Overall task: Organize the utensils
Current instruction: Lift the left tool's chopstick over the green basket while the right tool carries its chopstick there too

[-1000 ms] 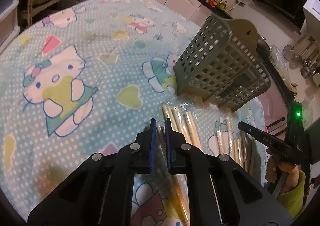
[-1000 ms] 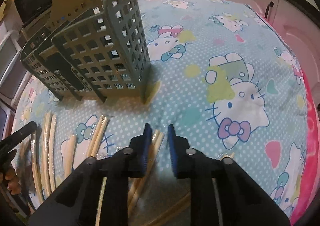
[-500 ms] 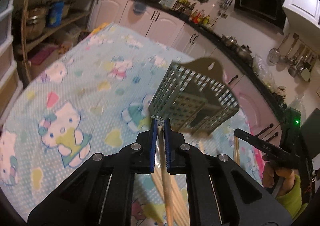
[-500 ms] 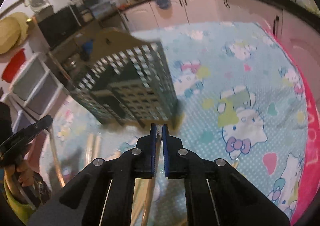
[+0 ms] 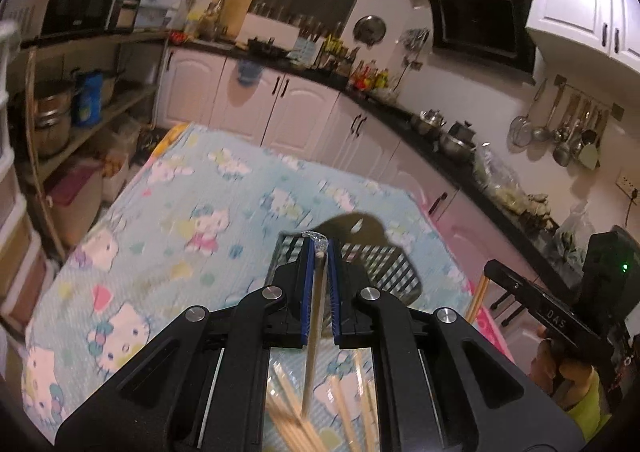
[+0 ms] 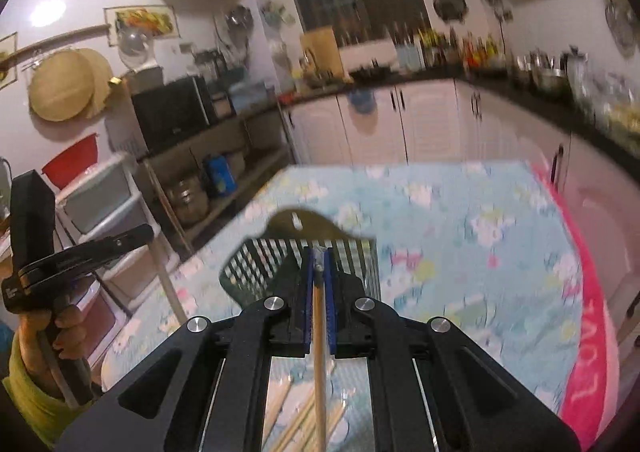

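My left gripper point(image 5: 319, 252) is shut on a wrapped pair of chopsticks point(image 5: 314, 332) that hangs down between the blue pads, lifted well above the table. My right gripper point(image 6: 319, 258) is shut on another wooden chopstick pair point(image 6: 318, 352), also lifted. The grey slotted utensil holder point(image 5: 384, 264) stands on the table just beyond the left fingertips; it also shows in the right wrist view point(image 6: 260, 260). More wrapped chopsticks point(image 5: 344, 412) lie on the cloth below; they also show in the right wrist view point(image 6: 296, 420).
The table carries a blue cartoon-cat cloth point(image 5: 180, 236) with a pink edge point(image 6: 588, 332). White kitchen cabinets point(image 5: 304, 111) and a cluttered counter run behind. Shelves with pots point(image 5: 52, 119) stand at the left. The other hand-held gripper point(image 5: 540, 316) shows at the right.
Both grippers have closed on chopsticks and lifted them up off the table; the views now tilt up toward the kitchen, with the holder lower and nearer the fingertips.
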A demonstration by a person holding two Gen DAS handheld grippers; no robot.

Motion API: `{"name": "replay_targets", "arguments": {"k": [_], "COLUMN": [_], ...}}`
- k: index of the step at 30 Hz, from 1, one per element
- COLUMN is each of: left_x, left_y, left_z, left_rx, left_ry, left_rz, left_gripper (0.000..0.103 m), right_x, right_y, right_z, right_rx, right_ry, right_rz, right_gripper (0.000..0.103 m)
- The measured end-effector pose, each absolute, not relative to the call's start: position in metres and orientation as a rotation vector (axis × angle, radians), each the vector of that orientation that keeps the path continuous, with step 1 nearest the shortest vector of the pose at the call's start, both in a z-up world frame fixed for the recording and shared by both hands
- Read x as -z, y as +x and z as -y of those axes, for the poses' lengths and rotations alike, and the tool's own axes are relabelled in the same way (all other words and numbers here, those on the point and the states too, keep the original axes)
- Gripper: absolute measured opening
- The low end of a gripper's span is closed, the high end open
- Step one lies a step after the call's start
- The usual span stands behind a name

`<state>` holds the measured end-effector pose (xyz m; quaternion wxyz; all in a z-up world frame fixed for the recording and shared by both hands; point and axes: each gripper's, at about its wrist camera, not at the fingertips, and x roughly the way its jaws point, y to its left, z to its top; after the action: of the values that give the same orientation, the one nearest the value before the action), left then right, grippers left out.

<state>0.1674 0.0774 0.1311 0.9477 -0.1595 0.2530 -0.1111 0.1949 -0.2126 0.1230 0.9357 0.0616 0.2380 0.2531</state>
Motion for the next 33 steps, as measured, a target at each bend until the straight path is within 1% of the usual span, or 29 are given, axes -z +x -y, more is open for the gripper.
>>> {"name": "replay_targets", "arguments": {"k": [6,13,18,22,26,33], "left_x": [-0.164,-0.191,-0.206,-0.214,-0.213,-0.192], "left_y": [0.172,0.186,0.199,0.205,0.214,0.235], "left_z": [-0.068,-0.061,-0.053,-0.047,-0.045,-0.049], "left_rx": [0.247,0.222,0.191,0.161,0.153,0.136], "left_ry": [-0.299,-0.275,-0.238,-0.206,-0.204,-0.242], "left_rz": [-0.447,-0.381,-0.339,-0.295,-0.288,-0.305], "left_gripper": [0.003,0.003,0.003,0.003,0.003,0.003], "right_x": [-0.157,-0.202,-0.22,-0.224,-0.221,-0.206], "right_y": [0.196,0.204,0.223,0.235,0.246,0.262], "right_z": [0.208,0.207,0.205,0.203,0.202,0.201], "right_rx": [-0.531,-0.522,-0.508,-0.498,-0.485,-0.455], "right_ry": [0.123,0.129,0.145,0.151,0.154,0.138], "right_rz": [-0.396,-0.248,-0.208,-0.18,-0.165,-0.16], "right_gripper": [0.006,0.006,0.006,0.006,0.006,0.006]}}
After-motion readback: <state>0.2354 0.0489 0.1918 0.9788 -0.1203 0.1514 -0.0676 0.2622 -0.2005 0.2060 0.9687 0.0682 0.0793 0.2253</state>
